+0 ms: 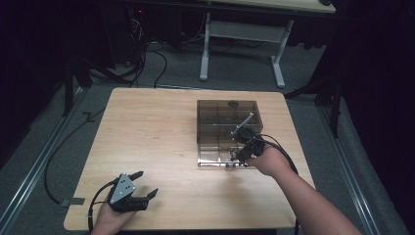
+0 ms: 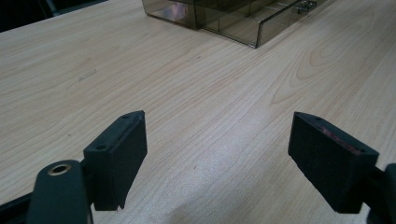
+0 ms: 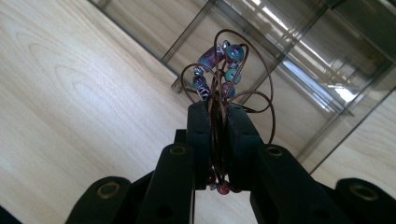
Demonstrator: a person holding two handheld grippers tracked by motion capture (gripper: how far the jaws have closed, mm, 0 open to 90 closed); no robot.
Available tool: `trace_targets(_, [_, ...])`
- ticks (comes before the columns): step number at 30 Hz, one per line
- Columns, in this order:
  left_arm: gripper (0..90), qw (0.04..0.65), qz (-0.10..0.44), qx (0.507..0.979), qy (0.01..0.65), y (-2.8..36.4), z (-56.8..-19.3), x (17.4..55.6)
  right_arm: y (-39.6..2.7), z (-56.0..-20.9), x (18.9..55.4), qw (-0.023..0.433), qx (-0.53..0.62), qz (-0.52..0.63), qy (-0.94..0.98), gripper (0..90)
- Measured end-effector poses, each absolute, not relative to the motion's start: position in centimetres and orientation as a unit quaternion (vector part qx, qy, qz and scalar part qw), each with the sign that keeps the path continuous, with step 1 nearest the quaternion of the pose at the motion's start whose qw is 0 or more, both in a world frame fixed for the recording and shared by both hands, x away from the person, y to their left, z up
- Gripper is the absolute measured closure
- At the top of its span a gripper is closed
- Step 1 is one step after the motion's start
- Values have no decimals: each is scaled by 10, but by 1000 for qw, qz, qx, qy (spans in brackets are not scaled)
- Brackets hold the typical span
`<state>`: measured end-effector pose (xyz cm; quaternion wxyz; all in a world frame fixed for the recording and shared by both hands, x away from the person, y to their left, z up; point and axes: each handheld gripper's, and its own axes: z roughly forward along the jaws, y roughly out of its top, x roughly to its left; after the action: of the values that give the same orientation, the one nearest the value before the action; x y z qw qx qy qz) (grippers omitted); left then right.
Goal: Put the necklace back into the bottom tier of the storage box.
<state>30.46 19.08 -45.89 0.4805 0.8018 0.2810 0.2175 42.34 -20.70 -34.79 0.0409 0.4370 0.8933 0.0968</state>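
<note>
Right gripper (image 3: 215, 109) clamped on a beaded wire bracelet (image 3: 223, 70) above the smoked-plastic compartment box (image 1: 215, 115), left gripper (image 1: 144, 183) resting wide open on the bare wooden table (image 1: 147, 127), well apart, desk legs (image 1: 204, 49) behind.

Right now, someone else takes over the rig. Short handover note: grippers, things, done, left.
Right gripper: shut on a beaded wire bracelet, brown wire loops with blue and purple beads, held above the front of the smoked clear organiser box at the table's far right.
Left gripper: open, nothing between the jaws, low over bare wood at the near left corner.
Done: bracelet picked up and firmly pinched.
Left: judging by the position, probably set it into one of the box's compartments and let go; which compartment cannot be told. Mind the loose wire loops, which may snag on a divider.
</note>
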Motion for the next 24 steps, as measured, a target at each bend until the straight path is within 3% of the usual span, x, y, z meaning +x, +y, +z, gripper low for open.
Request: trace_targets(24, [199,484,214,801,280,191,-459,305,-186,-380,457,26,432,69,899,822])
